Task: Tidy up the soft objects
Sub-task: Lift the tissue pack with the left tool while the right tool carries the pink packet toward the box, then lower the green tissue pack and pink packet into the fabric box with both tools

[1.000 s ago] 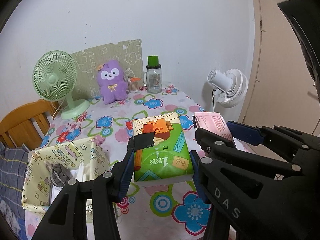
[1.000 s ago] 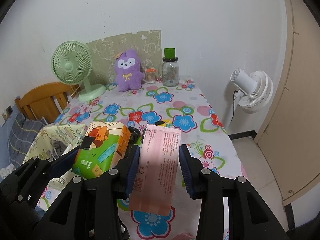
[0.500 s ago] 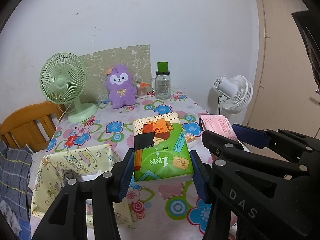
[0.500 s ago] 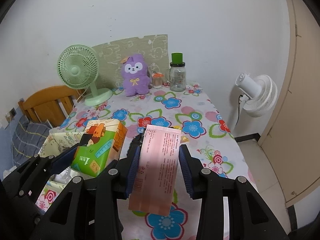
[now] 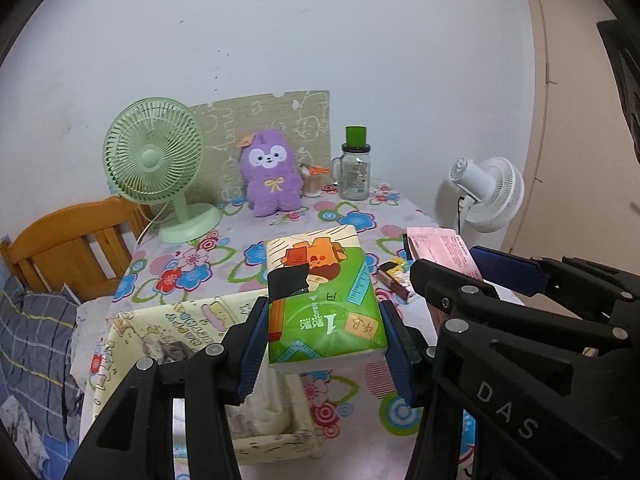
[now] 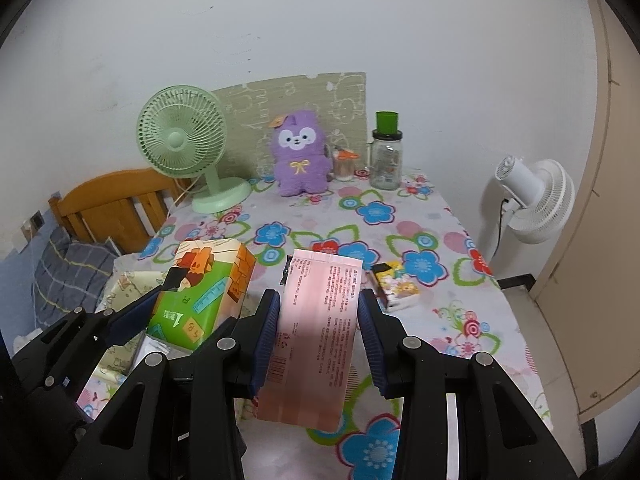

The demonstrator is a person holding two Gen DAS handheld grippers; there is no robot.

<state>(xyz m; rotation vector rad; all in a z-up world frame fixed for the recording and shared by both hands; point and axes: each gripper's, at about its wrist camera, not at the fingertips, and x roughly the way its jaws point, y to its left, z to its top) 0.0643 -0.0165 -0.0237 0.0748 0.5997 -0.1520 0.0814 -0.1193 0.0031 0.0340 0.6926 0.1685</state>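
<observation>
My left gripper (image 5: 325,346) is shut on a green and orange tissue pack (image 5: 320,296), held above the table's near left part. The same green pack (image 6: 200,292) shows at the left of the right wrist view. My right gripper (image 6: 319,340) is shut on a pink soft packet (image 6: 316,328), lifted off the flowered tablecloth (image 6: 420,232). Below and left of the green pack stands a pale yellow fabric bin (image 5: 160,332) with grey and white cloth inside. A purple plush toy (image 5: 272,178) sits upright at the table's far side. A small printed tissue packet (image 6: 394,286) lies on the cloth to the right of my right gripper.
A green desk fan (image 5: 156,168) stands at the far left of the table, a glass jar with a green lid (image 5: 355,170) at the far right. A white floor fan (image 6: 532,200) stands beyond the right edge. A wooden chair (image 5: 68,248) and blue plaid bedding (image 5: 36,344) lie left.
Both grippers have drawn back from the table with their packs still held, so the fan, plush and jar look farther off. The yellow bin has come further into the left wrist view.
</observation>
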